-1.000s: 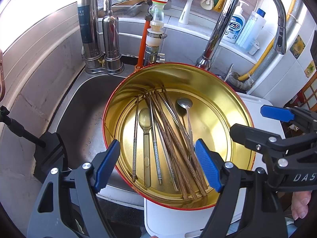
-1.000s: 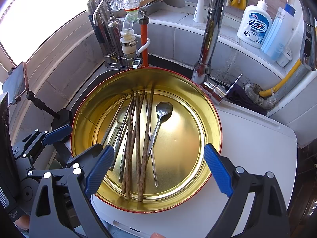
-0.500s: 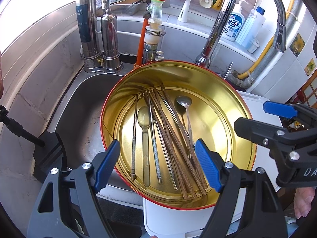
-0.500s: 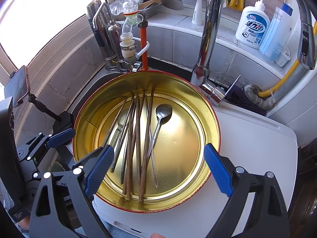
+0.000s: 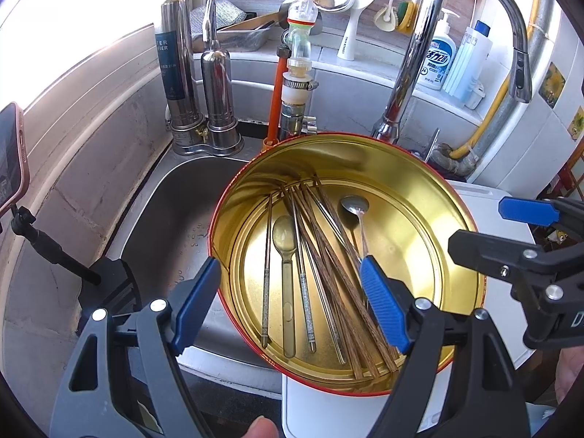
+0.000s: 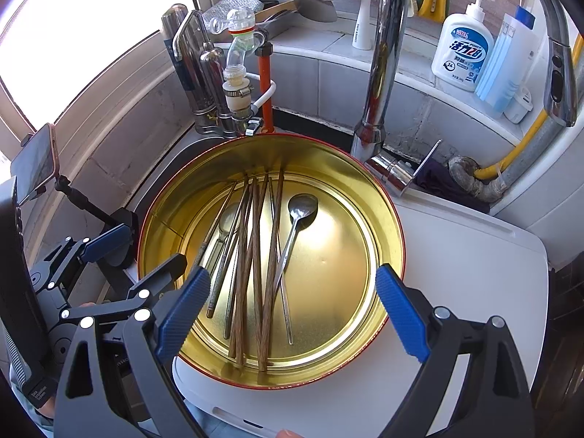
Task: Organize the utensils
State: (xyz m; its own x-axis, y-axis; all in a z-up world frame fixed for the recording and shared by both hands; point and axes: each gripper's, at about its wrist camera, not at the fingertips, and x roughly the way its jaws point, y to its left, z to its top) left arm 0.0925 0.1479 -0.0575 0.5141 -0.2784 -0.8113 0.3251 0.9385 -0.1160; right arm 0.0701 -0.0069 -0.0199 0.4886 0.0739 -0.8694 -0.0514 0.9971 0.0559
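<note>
A round gold tin with a red rim (image 5: 471,226) stands on a white board, partly over the sink. In it lie several brown wooden chopsticks (image 5: 328,262), thin metal chopsticks (image 5: 304,292), a gold spoon (image 5: 286,252) and a silver spoon (image 5: 354,205). My left gripper (image 5: 290,262) hovers open above the tin's near left side, nothing between its blue pads. My right gripper (image 6: 292,273) hangs open over the tin (image 6: 396,219), above the chopsticks (image 6: 255,262) and the silver spoon (image 6: 303,206). Each gripper shows at the edge of the other's view, left gripper (image 6: 155,244) and right gripper (image 5: 476,224).
The white board (image 6: 474,273) lies beside a steel sink (image 5: 164,219). A tall chrome faucet (image 5: 401,84) rises right behind the tin. Water filters (image 5: 179,73), an orange pipe (image 5: 275,102), soap bottles (image 6: 461,47) and hanging ladles line the back ledge. A phone on a stand (image 5: 11,160) is at the left.
The left gripper has tipped up slightly, so the tin sits a little lower in its view. The right gripper and the utensils have not moved.
</note>
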